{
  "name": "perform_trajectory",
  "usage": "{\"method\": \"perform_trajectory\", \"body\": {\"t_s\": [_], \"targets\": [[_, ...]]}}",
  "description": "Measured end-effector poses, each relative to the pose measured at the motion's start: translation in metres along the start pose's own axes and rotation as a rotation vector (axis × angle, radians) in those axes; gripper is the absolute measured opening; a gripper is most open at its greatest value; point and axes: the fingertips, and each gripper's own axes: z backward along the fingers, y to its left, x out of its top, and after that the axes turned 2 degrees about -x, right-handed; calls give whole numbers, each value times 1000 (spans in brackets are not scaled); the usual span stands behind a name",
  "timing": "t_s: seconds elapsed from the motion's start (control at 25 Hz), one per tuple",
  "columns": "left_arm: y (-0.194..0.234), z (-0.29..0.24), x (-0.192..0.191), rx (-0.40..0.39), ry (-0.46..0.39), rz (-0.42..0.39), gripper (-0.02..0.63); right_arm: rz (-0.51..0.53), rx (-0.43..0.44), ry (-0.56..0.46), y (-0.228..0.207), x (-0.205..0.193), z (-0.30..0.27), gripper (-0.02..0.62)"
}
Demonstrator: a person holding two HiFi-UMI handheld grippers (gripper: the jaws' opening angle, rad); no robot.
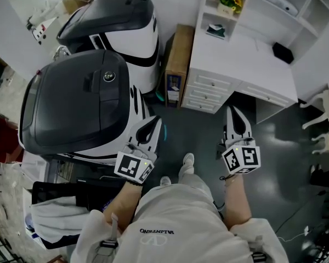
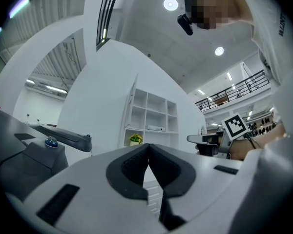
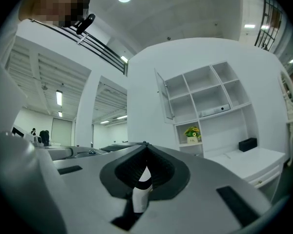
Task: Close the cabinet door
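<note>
The white shelf cabinet (image 3: 205, 101) stands on a white desk against the wall. Its narrow door (image 3: 163, 99) at the upper left cubby hangs open, swung out to the left. In the left gripper view the same door (image 2: 130, 104) shows edge-on beside the cubbies. My left gripper (image 1: 155, 123) and my right gripper (image 1: 233, 113) are held side by side above the dark floor, both pointing toward the desk and well short of it. The left gripper (image 2: 149, 149) has its jaws together with nothing between them. The right gripper (image 3: 145, 150) also has its tips touching, empty.
Two large black-and-white machines (image 1: 77, 103) (image 1: 120, 32) stand close on the left. A cardboard box (image 1: 178, 53) leans between them and the desk drawers (image 1: 208, 92). A yellow potted plant (image 1: 230, 1) and a black box (image 1: 283, 52) sit on the unit. White furniture legs (image 1: 323, 125) are on the right.
</note>
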Motion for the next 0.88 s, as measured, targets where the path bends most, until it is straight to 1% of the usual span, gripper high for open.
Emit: {"method": "perform_trajectory", "body": {"t_s": [0.16, 0.32, 0.6, 0.88], "targets": [[7, -36, -2, 10, 10, -21, 0, -20, 40, -10, -17, 2, -29, 11], [12, -87, -4, 9, 17, -40, 0, -28, 89, -29, -39, 10, -64, 11], [14, -170, 6, 23, -18, -56, 0, -23, 155, -47, -84, 26, -114, 11], [15, -216, 1, 51, -22, -42, 0, -34, 191, -58, -117, 35, -148, 11]]}}
